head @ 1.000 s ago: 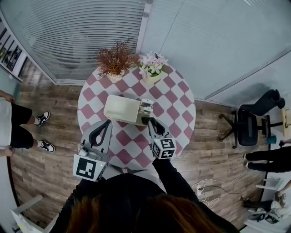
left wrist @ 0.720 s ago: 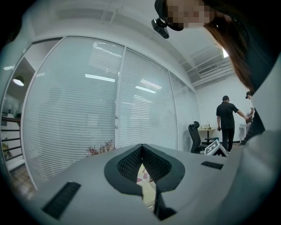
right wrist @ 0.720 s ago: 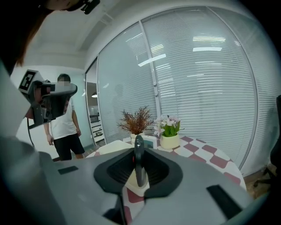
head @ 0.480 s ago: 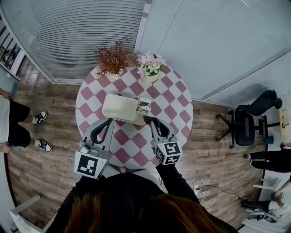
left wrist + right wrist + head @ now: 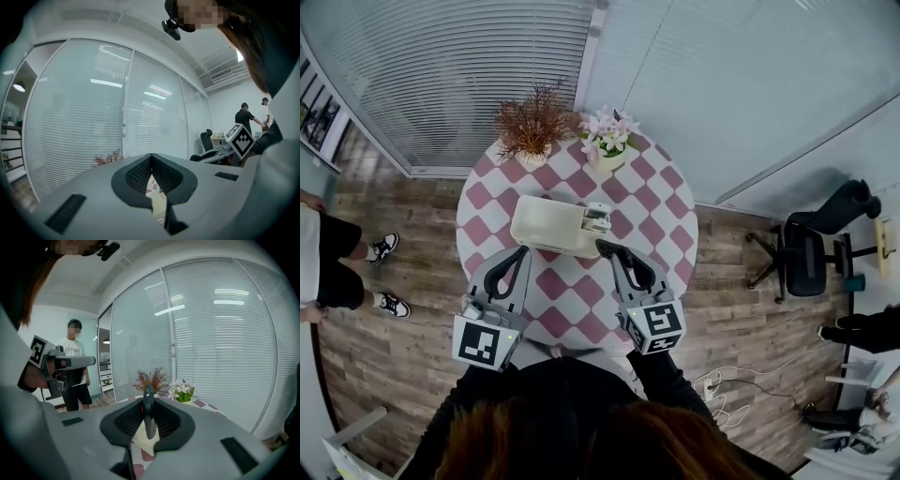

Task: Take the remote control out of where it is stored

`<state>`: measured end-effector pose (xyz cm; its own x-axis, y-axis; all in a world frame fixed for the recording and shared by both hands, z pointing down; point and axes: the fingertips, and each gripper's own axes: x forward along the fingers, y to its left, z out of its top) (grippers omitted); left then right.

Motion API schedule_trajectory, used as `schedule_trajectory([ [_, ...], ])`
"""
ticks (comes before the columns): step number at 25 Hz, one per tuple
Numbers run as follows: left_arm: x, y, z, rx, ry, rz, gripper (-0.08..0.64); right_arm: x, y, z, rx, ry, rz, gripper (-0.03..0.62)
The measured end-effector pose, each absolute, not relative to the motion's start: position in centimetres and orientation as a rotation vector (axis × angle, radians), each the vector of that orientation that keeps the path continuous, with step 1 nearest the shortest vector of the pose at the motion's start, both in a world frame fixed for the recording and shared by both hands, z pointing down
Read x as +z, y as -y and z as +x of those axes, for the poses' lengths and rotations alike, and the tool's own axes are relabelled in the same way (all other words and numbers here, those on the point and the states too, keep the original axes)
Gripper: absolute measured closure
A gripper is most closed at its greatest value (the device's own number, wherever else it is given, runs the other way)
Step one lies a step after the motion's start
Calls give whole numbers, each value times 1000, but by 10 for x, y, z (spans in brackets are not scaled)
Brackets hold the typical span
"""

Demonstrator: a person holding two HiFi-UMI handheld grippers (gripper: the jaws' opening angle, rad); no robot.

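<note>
Head view status on the remote control (image 5: pixel 607 247)? /K

Looks mostly done. Already out of the storage box (image 5: pixel 546 223), just off its right end on the near side, up above the table (image 5: pixel 667 234). No contact with box or cloth as far as can be told. /R

Grip? /K

Pinched in the right gripper (image 5: pixel 148 405). Narrow opening, pads pressed on both flat sides of the slim dark body. Standing on edge, top end poking past the tips. /R

Other side? /K

Left gripper (image 5: pixel 151 159) closed tip to tip, nothing in it. Parked at near left, short of the box, roughly level. No part in the hold. /R

Right hand pose? /K

Raised over the near half of the table, pointing far, toward the box, nose tipped a little down. Marker cube back toward the body. /R

Left to do? /K

Judgement only: extraction itself looks complete. Probably just carrying it clear and setting it down on bare cloth near of the box. Worth keeping away from the 2 things at the far edge, dried plant (image 5: pixel 534 127) and flowers (image 5: pixel 609 139), and from the small items in the box's right end compartment. /R
</note>
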<state>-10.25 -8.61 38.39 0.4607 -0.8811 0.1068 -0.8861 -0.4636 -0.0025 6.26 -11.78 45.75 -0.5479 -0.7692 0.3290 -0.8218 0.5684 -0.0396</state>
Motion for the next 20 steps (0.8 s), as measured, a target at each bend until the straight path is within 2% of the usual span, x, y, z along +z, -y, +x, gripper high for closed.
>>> schedule_trajectory([
  [20, 393, 85, -111, 167, 1619, 2621, 554, 424, 83, 77, 231, 2531, 1239, 522],
])
